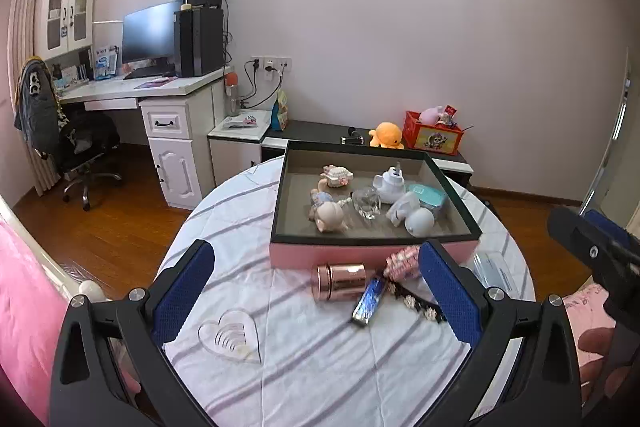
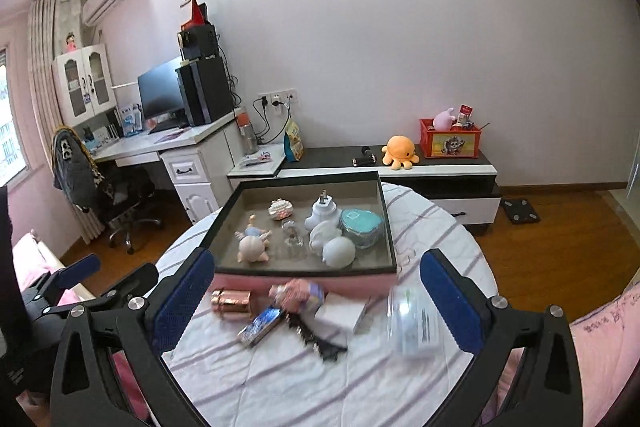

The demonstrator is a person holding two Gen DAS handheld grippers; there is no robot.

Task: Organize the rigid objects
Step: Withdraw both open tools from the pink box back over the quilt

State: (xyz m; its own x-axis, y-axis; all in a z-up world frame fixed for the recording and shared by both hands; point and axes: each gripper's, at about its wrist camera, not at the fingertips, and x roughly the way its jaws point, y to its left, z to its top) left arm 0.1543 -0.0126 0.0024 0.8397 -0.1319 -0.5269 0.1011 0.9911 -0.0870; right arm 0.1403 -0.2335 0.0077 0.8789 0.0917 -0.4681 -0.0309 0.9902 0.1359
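Note:
A pink box with a dark rim (image 1: 280, 187) (image 2: 224, 211) sits on the round table and holds several figurines, a glass piece and a teal case (image 1: 430, 197). In front of it lie a rose-gold tin (image 1: 340, 281) (image 2: 232, 301), a blue shiny bar (image 1: 368, 301) (image 2: 260, 325), a pink patterned piece (image 1: 402, 261) (image 2: 296, 293), a black hair clip (image 1: 416, 301) (image 2: 316, 341), a white box (image 2: 342, 315) and a clear plastic container (image 2: 412, 323). A clear heart dish (image 1: 230, 335) lies nearer. My left gripper (image 1: 316, 291) is open above the table, empty. My right gripper (image 2: 316, 299) is open, empty.
The table carries a white striped cloth (image 1: 320, 367). A pink bed (image 1: 24, 287) lies at the left. A desk with monitor (image 1: 148, 31), an office chair (image 1: 80, 147) and a low cabinet with an orange plush (image 1: 386, 135) and red crate (image 1: 432, 131) stand behind.

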